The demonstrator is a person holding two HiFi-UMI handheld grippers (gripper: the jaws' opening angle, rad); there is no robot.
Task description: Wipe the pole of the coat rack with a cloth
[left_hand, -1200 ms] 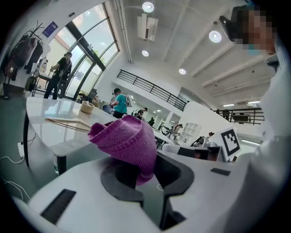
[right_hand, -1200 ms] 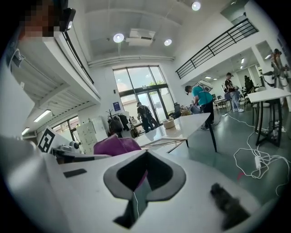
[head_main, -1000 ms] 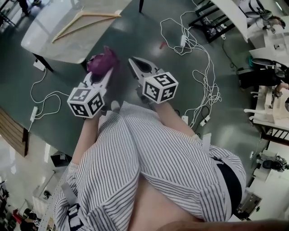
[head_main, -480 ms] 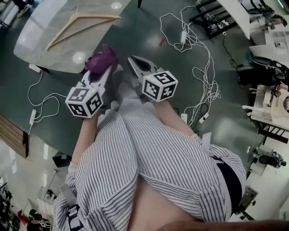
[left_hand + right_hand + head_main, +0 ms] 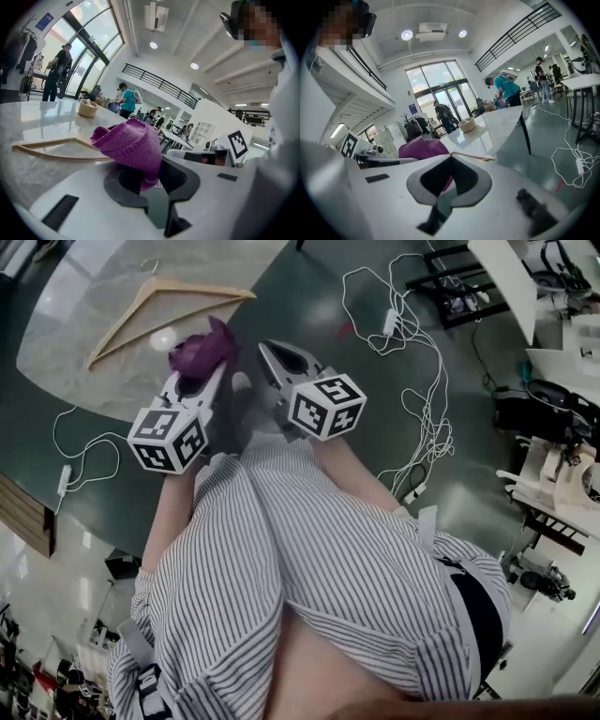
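A purple knitted cloth (image 5: 131,150), bunched into a soft lump, is pinched by its lower fold between the left gripper (image 5: 154,180) jaws, rising above them over the pale table (image 5: 103,381) edge.

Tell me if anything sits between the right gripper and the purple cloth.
Nothing visible does. The purple cloth is clamped in the left gripper, and only open air separates it from the right gripper beside it.
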